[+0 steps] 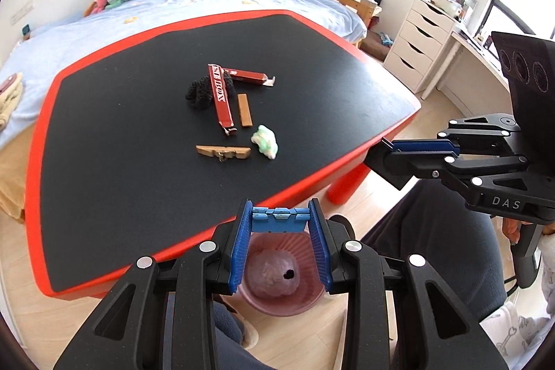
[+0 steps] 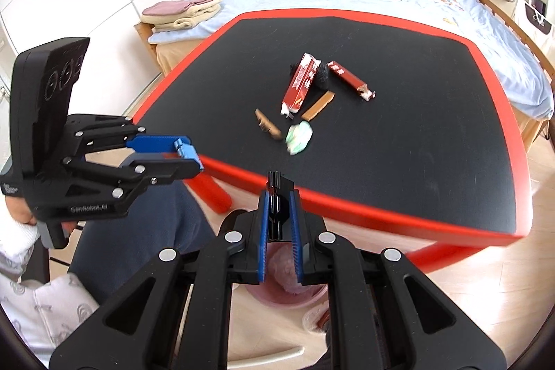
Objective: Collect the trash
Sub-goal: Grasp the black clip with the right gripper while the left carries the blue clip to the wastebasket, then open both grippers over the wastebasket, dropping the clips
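My left gripper [image 1: 280, 218] is shut on a light blue plastic piece [image 1: 279, 220] above the pink trash bin [image 1: 277, 304] on the floor. My right gripper [image 2: 277, 196] is shut on a black clip-like piece [image 2: 277, 193] above the same bin [image 2: 288, 295]. On the black table lie two red boxes [image 1: 219, 97] [image 1: 248, 76], a black mesh wad [image 1: 199, 91], a brown stick [image 1: 244, 110], a wooden clothespin [image 1: 223, 151] and a green-white crumpled wad [image 1: 265, 141]. The left gripper also shows in the right wrist view [image 2: 189, 152], the right in the left wrist view [image 1: 385, 148].
The red-edged table [image 1: 312, 182] stands between me and a bed [image 1: 104, 23] with plush toys. A white drawer unit [image 1: 416, 40] and a desk are at the right. The person's legs [image 1: 433, 248] are beside the bin.
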`<move>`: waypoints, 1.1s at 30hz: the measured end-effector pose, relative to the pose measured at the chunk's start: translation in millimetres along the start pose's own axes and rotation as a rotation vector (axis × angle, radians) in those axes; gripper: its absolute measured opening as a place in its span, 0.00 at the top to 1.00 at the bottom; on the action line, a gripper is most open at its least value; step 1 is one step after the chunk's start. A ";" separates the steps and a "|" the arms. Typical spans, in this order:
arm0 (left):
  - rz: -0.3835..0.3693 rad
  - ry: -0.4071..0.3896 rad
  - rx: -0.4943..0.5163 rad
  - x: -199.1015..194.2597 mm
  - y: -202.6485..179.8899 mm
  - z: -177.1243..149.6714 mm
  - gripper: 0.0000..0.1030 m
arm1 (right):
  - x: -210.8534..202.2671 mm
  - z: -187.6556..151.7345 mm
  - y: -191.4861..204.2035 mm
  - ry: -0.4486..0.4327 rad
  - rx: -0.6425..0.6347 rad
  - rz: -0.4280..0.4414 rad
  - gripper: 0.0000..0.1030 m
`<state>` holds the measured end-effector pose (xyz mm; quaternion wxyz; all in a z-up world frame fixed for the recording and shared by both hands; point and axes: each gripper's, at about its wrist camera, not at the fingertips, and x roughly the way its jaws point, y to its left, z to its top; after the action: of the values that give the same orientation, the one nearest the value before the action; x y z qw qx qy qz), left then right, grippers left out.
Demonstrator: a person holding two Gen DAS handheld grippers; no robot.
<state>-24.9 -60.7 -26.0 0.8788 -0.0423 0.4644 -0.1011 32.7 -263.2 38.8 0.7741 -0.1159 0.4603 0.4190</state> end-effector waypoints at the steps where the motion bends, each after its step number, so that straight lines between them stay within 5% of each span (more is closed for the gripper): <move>1: -0.003 0.001 0.001 -1.3 -1.2 -2.0 0.68 | -1.7 -3.5 1.1 0.002 0.000 0.000 0.89; 24: -0.044 0.034 0.018 -0.7 -13.6 -19.8 0.64 | 3.4 -29.5 11.4 0.050 -0.008 0.057 0.86; 25: -0.044 0.039 0.018 0.2 -13.9 -20.6 0.61 | 4.2 -29.9 11.0 0.053 -0.012 0.047 0.82; 27: -0.036 0.037 0.014 0.5 -12.6 -21.4 0.33 | 5.1 -30.1 8.6 0.053 -0.011 0.032 0.40; 28: -0.032 0.027 0.006 -0.6 -10.8 -21.6 0.19 | 4.1 -29.9 6.8 0.042 -0.002 0.032 0.33; 30: -0.014 0.003 -0.008 -3.5 -7.4 -21.8 0.13 | 2.5 -29.7 4.5 0.031 0.008 0.030 0.15; 33: 0.003 0.004 -0.028 -4.2 -1.1 -21.8 0.10 | 2.3 -29.4 3.2 0.027 0.016 0.025 0.09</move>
<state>-45.4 -60.4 -34.8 0.8773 -0.0537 0.4677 -0.0933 12.8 -276.6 21.5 0.7634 -0.1099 0.4755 0.4233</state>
